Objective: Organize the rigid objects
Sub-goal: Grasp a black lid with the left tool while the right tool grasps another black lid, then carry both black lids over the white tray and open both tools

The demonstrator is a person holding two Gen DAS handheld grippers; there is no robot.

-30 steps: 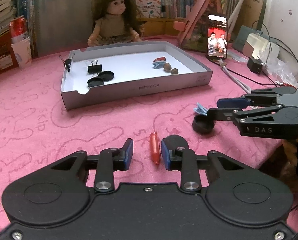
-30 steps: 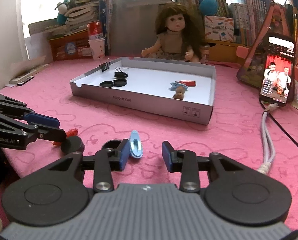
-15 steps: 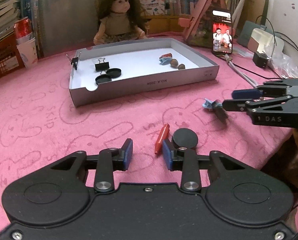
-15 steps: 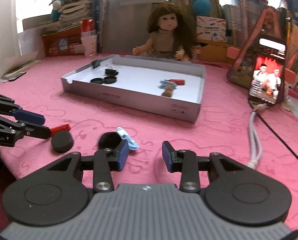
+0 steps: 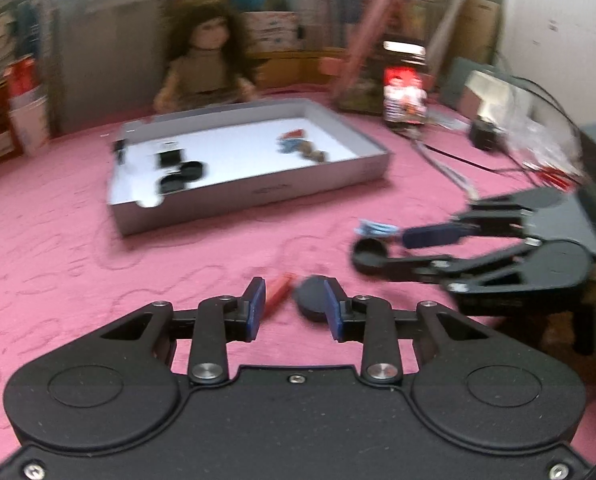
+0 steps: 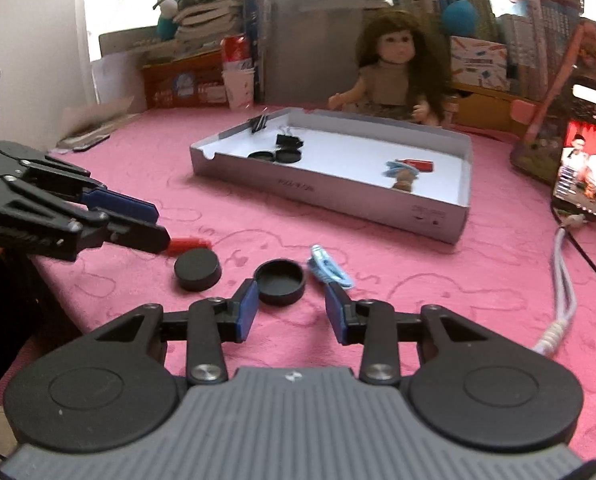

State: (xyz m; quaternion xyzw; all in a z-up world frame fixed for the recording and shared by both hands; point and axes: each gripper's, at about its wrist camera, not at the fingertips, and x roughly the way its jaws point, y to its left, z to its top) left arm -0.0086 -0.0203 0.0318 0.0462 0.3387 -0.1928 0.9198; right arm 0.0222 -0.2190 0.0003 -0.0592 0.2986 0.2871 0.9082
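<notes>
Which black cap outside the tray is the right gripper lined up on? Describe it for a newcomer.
On the pink cloth, in front of the grey tray, two black caps lie. Yours sits just ahead of the open right gripper: the hollow-side-up cap, touching the blue clip, whereas its neighbour, the solid-topped cap, lies leftward.

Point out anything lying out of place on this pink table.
Four small items lie loose outside the grey cardboard tray, unlike their matches inside: a red clip, a black round cap lying rim-down, another black cap lying open side up and a blue hair clip.
</notes>
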